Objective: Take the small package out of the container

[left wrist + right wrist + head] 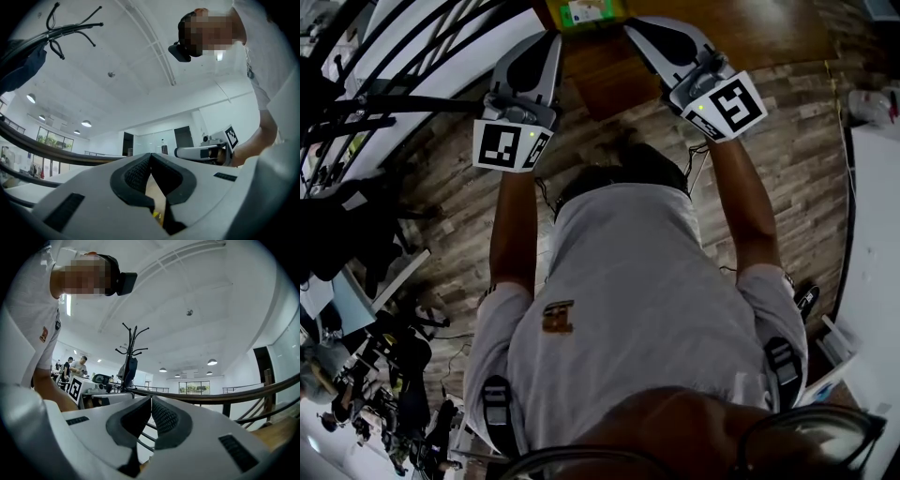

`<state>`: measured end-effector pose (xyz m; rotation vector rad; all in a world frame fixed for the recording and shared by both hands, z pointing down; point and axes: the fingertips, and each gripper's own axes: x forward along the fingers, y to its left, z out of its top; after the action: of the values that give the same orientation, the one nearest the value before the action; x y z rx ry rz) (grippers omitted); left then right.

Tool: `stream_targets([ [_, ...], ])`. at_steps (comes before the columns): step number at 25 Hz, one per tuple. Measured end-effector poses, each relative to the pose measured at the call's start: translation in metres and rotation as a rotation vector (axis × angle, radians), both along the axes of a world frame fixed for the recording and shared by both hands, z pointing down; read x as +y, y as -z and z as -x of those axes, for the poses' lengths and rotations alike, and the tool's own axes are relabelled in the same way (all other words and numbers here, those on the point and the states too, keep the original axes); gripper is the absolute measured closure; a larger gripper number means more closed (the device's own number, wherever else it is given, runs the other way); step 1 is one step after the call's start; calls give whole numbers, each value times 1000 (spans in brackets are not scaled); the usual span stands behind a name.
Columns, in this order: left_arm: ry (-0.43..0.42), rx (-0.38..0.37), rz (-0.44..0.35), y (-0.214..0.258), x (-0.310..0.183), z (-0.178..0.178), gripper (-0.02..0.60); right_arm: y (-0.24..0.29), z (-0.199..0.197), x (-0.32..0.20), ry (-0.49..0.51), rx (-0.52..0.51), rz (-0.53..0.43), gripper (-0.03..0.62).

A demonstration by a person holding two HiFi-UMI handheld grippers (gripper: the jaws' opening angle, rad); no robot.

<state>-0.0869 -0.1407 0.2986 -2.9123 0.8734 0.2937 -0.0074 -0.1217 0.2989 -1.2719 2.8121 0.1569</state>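
Head view shows the person's two arms held straight out toward 12 o'clock. They end in the left grey two-jaw gripper (550,37) and the right grey two-jaw gripper (634,25), and each carries one white cube with black square markers: left cube (511,142), right cube (729,106). The tips point at the near edge of one brown wooden table (750,33). Holding both tools side by side and roughly level looks like a walk-up posture that brings them to the table together.

Each gripper's own view shows both claws clenched, the ribbed black pads meeting at the tips with nothing caught between them. That suits an approach, since nothing is within reach to grasp yet. They would have to spread before any pick.

One small green-and-white object (586,12) lies on the table at 12 o'clock, between the two gripper tips and cut off by the frame edge. It is probably the task's container or its package, but I cannot tell which, and no separate small package is visible.

At 10 o'clock in the right gripper view stands one black coat stand (131,350), with two distant people at 9 o'clock.
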Motion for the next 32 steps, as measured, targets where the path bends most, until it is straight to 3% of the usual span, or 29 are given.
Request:
stream_targets([
  [8,26,-16,33,0,-33,-18,563,6,-15,-40,37,46,20,562],
  [23,176,-55,54,-26,-107,-84,563,-17,-73,-126,200,130,72,560],
  [32,245,-107,92,-35,-127,-91,563,-34,-74,-150,304,214,133,559],
])
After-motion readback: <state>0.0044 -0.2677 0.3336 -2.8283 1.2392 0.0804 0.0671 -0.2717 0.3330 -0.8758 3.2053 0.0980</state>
